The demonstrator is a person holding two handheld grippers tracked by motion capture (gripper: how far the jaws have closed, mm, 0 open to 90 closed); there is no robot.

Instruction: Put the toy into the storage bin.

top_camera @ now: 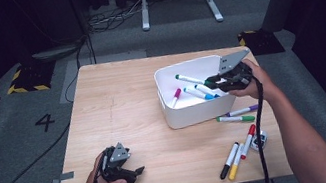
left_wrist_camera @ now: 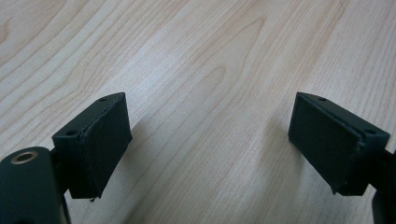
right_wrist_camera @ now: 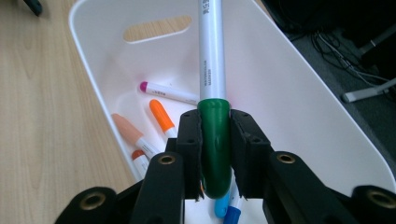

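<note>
Right tongs (right_wrist_camera: 215,154) clamped on green cap end of a marker (right_wrist_camera: 212,56), jaws nearly closed around it, barrel running straight out from the jaw line toward top centre of the right gripper view. In the high view right tongs (top_camera: 214,82) sit at right of frame, over the right rim of the white bin (top_camera: 190,112), marker (top_camera: 189,79) pointing left-up into the bin interior, above the floor, not resting yet. Long axis roughly along the bin's length, so probably just needs lowering and release; risk of tip catching the far wall if dropped steep.

Already in bin: pink-capped marker (right_wrist_camera: 168,92), orange-capped one (right_wrist_camera: 161,115), a peach-capped one (right_wrist_camera: 130,133), blue ones near the lower edge (right_wrist_camera: 224,210).

Left tongs (top_camera: 134,172) at lower left of the high view, parked low over the table (top_camera: 117,104), jaws wide apart, holding nothing; bare wood between the pads (left_wrist_camera: 100,144).

Loose markers on table at lower right: purple (top_camera: 241,110), green (top_camera: 236,118), red (top_camera: 248,140), black (top_camera: 229,160), yellow (top_camera: 236,162). All much nearer right hand (top_camera: 246,88) than left
</note>
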